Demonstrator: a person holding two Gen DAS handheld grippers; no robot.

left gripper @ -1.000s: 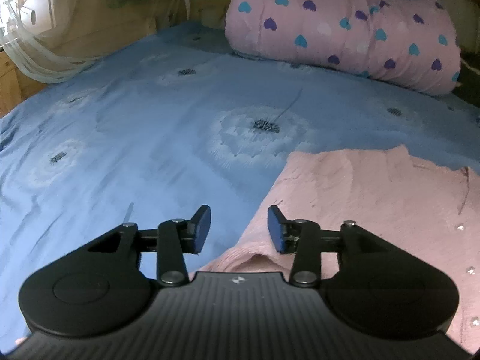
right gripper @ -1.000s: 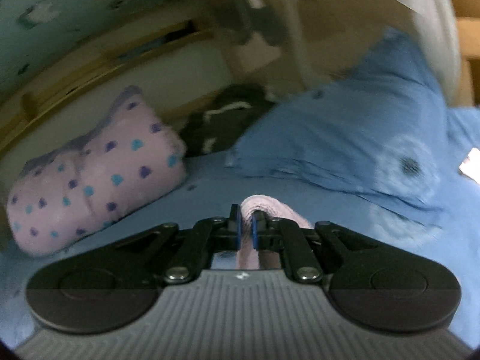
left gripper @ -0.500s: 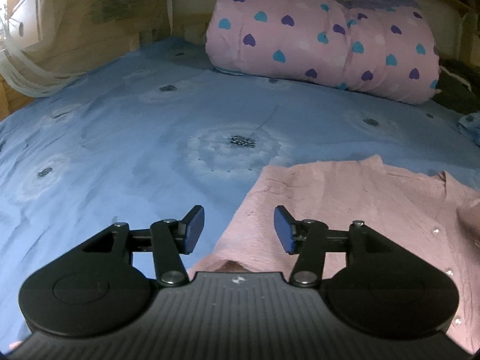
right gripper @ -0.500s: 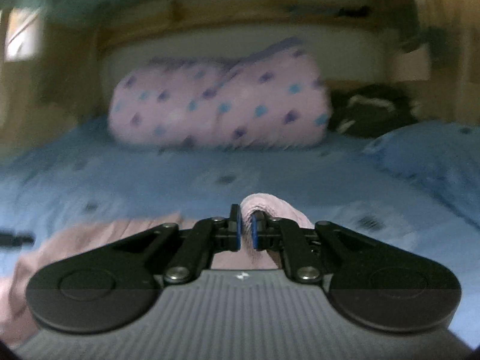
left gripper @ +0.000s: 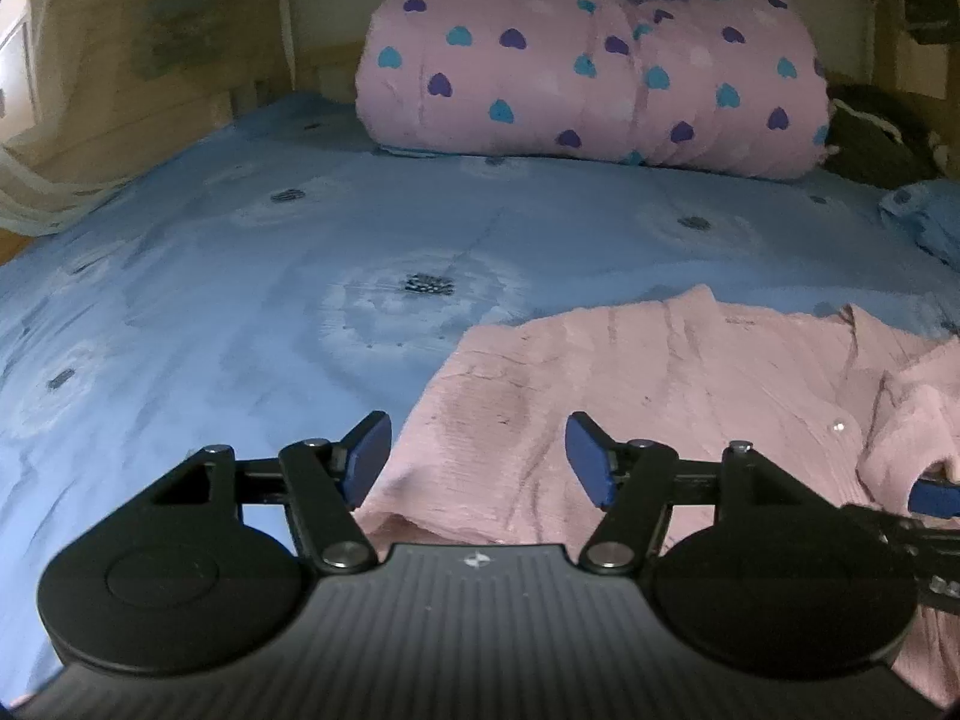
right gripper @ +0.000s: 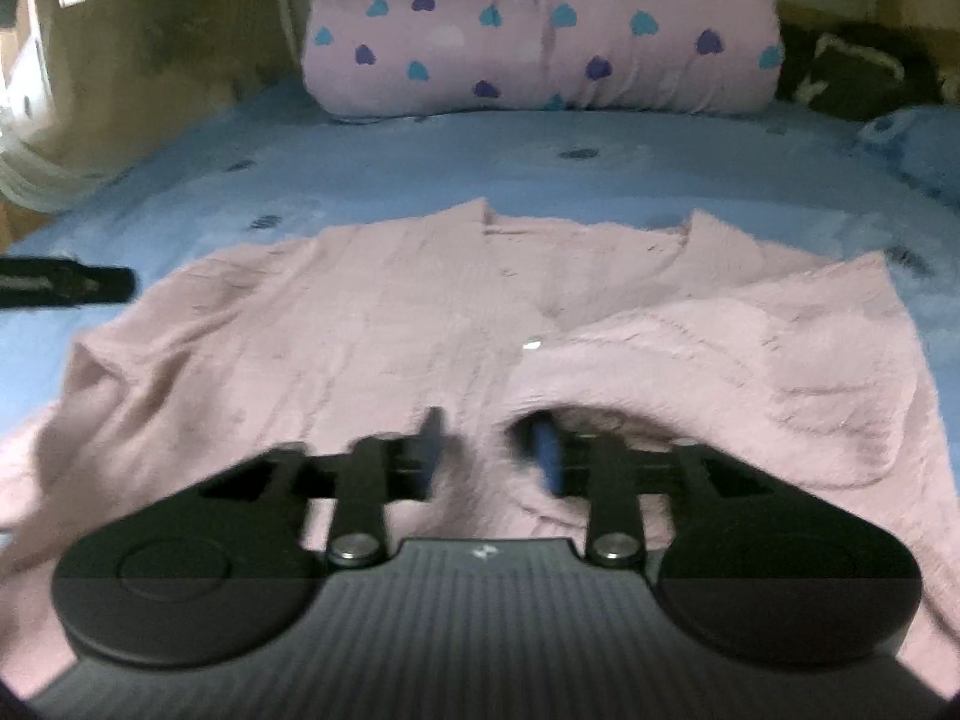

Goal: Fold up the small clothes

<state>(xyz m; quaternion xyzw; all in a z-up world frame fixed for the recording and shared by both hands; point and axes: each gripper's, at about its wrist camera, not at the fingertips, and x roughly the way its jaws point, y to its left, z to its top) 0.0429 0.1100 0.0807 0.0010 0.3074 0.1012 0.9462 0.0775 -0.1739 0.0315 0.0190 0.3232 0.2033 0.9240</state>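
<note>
A small pink knit cardigan [right gripper: 384,324] lies front up on the blue bedsheet [left gripper: 210,276]; its right sleeve [right gripper: 750,348] is folded across the chest. It also shows in the left wrist view [left gripper: 648,372]. My left gripper [left gripper: 477,456] is open and empty, low over the cardigan's left edge. My right gripper [right gripper: 489,450] is open over the cardigan's lower middle, next to the sleeve cuff. The right gripper's tip [left gripper: 933,495] shows in the left wrist view at the cuff. The left gripper's tip [right gripper: 66,285] shows at the left edge of the right wrist view.
A rolled pink quilt with blue and purple hearts [left gripper: 594,66] lies at the head of the bed. A dark bundle [left gripper: 876,132] and a blue pillow [left gripper: 927,222] sit at the right. A wooden wall and net curtain [left gripper: 78,120] stand on the left.
My right gripper swung left over the cardigan carrying the sleeve, then opened and let it go. My left gripper opened wider and shifted a little towards the cardigan.
</note>
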